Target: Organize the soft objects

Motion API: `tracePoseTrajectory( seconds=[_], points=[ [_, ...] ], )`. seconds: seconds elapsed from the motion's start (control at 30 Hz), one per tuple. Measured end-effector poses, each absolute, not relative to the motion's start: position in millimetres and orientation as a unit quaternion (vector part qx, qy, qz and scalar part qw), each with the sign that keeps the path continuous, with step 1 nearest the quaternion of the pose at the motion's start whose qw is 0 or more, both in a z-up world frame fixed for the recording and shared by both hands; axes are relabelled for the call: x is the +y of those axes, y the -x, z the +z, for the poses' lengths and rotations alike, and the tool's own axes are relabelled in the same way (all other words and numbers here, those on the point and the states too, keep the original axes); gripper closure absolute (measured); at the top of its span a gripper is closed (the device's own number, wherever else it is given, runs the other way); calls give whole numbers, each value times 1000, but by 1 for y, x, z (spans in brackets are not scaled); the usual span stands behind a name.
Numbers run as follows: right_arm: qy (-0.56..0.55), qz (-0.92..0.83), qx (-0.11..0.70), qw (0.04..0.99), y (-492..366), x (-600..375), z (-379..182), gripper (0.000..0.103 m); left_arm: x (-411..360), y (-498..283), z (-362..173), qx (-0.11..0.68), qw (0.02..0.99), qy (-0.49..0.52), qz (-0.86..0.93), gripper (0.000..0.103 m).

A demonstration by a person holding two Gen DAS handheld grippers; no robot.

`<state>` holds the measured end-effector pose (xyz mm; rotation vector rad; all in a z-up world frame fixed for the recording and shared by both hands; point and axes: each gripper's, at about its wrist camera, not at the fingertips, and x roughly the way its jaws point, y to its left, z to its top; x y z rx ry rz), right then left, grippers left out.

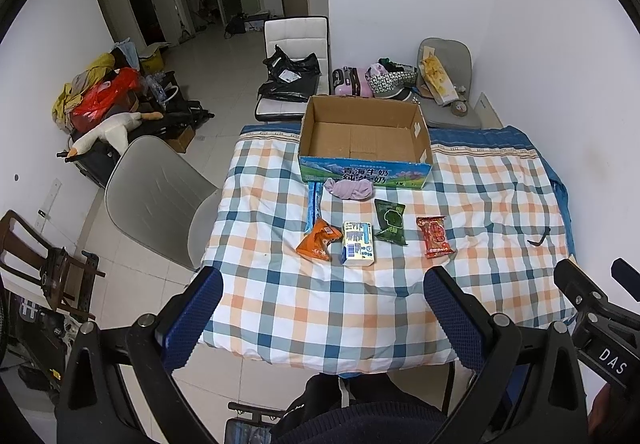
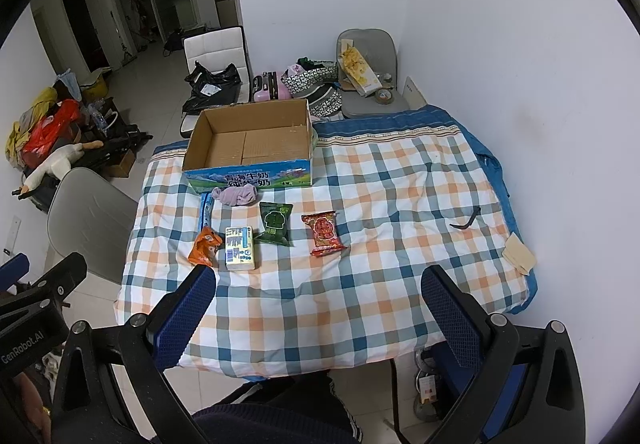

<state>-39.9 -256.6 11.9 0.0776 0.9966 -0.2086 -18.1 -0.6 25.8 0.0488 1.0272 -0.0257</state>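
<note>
An empty cardboard box [image 1: 364,136] [image 2: 250,140] stands at the far side of the checked table. In front of it lie a lilac cloth [image 1: 348,189] [image 2: 234,195], a blue strip packet [image 1: 313,206] [image 2: 205,210], an orange snack bag [image 1: 319,240] [image 2: 205,246], a tissue pack [image 1: 358,243] [image 2: 239,248], a green packet [image 1: 390,222] [image 2: 274,223] and a red packet [image 1: 435,237] [image 2: 325,235]. My left gripper [image 1: 322,308] and right gripper [image 2: 318,308] are both open and empty, held above the near table edge.
A black strap [image 1: 538,238] [image 2: 466,220] and a beige folded cloth [image 2: 519,254] lie at the table's right. A grey chair [image 1: 156,192] [image 2: 86,204] stands left of the table. Chairs with bags and a wall are behind and to the right.
</note>
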Motion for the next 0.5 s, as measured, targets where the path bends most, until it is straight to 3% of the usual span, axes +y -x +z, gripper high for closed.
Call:
tracePoseTrajectory(
  seconds=[0.5],
  points=[
    [-36,-99,476,873,42,-258,10,0,-4,25,21,493,869,-23,-13,0]
  ],
)
